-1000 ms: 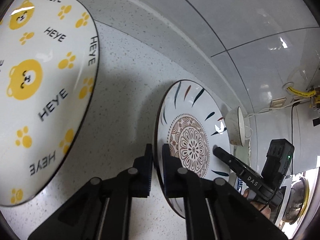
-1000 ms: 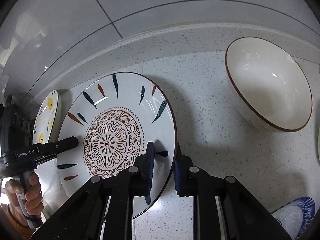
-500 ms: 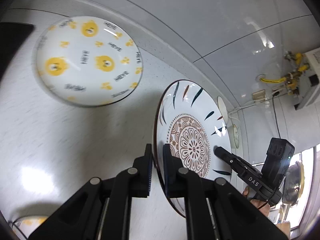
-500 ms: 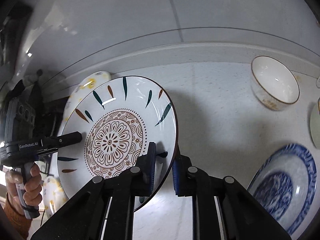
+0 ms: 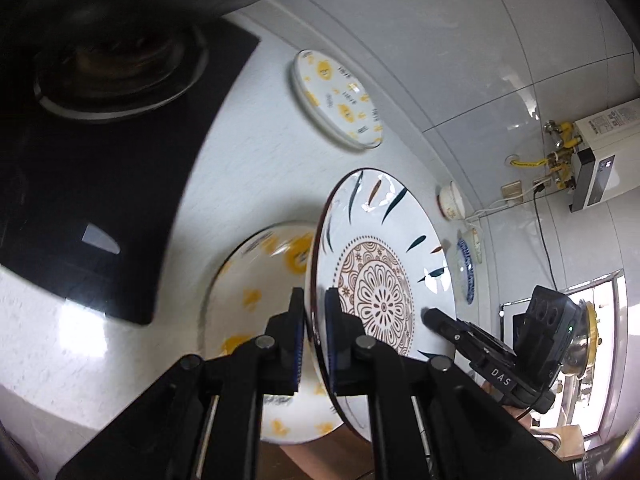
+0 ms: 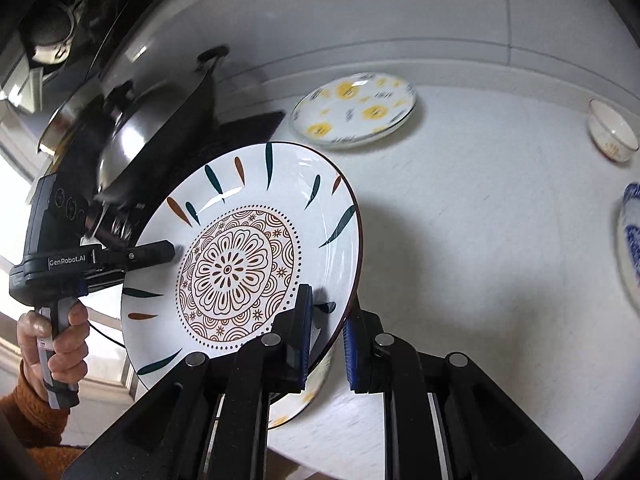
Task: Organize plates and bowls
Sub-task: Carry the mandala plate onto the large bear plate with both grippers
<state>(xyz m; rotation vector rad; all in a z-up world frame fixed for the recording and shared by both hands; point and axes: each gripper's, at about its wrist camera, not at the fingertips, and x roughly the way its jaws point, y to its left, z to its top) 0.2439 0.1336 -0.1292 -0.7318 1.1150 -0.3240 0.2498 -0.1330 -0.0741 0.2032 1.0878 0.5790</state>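
A white plate with a brown mandala centre and teal leaf strokes (image 5: pixel 384 280) (image 6: pixel 240 248) hangs tilted above the counter, held at two places on its rim. My left gripper (image 5: pixel 314 308) is shut on its near edge; from the right wrist view it (image 6: pixel 132 258) reaches in from the left in a person's hand (image 6: pixel 56 344). My right gripper (image 6: pixel 328 320) is shut on the rim too, and shows as a black finger (image 5: pixel 460 332) in the left wrist view. Below the held plate lies a yellow bear-print plate (image 5: pixel 256 304) (image 6: pixel 308 396), partly hidden.
A second bear-print plate (image 5: pixel 340 100) (image 6: pixel 356 110) lies near the wall. A small bowl (image 5: pixel 451 200) (image 6: pixel 612 136) and a blue-and-white plate (image 5: pixel 466 276) (image 6: pixel 632 248) sit further right. On the left are a black stove (image 5: pixel 100 200) and a steel wok (image 6: pixel 152 128).
Both grippers have carried the mandala plate left along the counter and slightly up, towards the stove. The bowl and wall-side bear plate have receded; another bear plate has come into view beneath.
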